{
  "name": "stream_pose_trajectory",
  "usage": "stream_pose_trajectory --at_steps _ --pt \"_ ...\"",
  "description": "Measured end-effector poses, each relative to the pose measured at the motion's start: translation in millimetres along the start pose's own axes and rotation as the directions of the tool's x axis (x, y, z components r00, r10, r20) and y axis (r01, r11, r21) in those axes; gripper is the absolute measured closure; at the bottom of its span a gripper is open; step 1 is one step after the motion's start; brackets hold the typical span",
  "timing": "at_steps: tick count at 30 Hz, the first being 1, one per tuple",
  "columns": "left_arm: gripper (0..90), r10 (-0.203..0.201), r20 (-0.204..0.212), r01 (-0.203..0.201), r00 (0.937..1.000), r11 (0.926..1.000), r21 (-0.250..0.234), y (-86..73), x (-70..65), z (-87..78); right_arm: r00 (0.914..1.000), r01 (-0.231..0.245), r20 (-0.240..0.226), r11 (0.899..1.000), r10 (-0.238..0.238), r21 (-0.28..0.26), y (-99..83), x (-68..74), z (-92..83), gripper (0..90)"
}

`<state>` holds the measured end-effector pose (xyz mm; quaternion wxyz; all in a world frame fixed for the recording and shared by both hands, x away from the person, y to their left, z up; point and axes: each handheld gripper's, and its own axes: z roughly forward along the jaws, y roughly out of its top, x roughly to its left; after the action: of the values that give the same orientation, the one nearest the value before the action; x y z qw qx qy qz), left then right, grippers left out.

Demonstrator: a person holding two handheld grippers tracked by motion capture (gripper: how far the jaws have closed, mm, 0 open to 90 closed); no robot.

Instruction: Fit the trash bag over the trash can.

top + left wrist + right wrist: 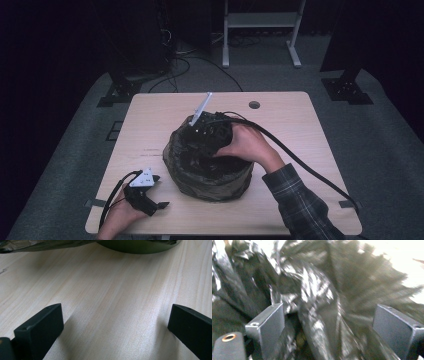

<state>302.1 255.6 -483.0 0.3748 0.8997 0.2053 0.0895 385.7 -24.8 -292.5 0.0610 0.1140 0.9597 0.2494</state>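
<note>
Black crinkled plastic, a bin liner point(212, 172), is draped over a low round container that sits at the middle of the pale wooden table point(300, 115). From the high view the right hand point(247, 145) reaches over the container's right rim and holds the right gripper point(207, 137) down inside the lined opening; its grey plate sticks up past the far rim and its cable point(300, 162) runs back across the table to the near right edge. That view is too dark inside the opening to show how the jaws stand. The right gripper view settles it: the two jaws stand wide apart, with glossy, blurred folds of liner point(319, 302) between and beyond them, and nothing clamped. The left gripper point(155, 202) rests low at the near left corner of the table, held in the left hand point(117, 215), well apart from the container. The left gripper view shows its jaws spread wide over bare wood grain, gripping nothing, and at its top edge a strip of the liner point(37, 246) beside the container's dark green base point(140, 246), a colour the high view does not reveal.
</note>
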Motion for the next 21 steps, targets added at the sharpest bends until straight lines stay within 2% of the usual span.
stream_pose_trajectory --at_steps 3,9,18,21 --pt "0.0 0.000 -0.001 0.000 1.0000 1.0000 0.000 0.0 0.0 0.0 0.9988 -0.015 0.048 0.999 0.014 0.034 -3.5 -4.9 -4.8 9.5" --pt "0.0 0.003 -0.001 -0.003 1.0000 1.0000 0.000 0.0 -0.2 0.0 0.9924 -0.025 0.122 0.996 0.014 0.089 -3.4 -10.1 1.8 9.4" --pt "0.0 0.009 0.002 -0.009 1.0000 1.0000 0.002 0.1 -0.2 -0.2 0.9906 -0.046 0.133 0.993 0.030 0.113 -1.7 -18.0 17.1 9.3" --pt "0.0 0.010 0.003 -0.010 0.9999 0.9999 0.002 0.1 -0.2 -0.1 0.9922 -0.050 0.117 0.997 0.042 0.066 -1.9 -16.1 12.5 9.2"
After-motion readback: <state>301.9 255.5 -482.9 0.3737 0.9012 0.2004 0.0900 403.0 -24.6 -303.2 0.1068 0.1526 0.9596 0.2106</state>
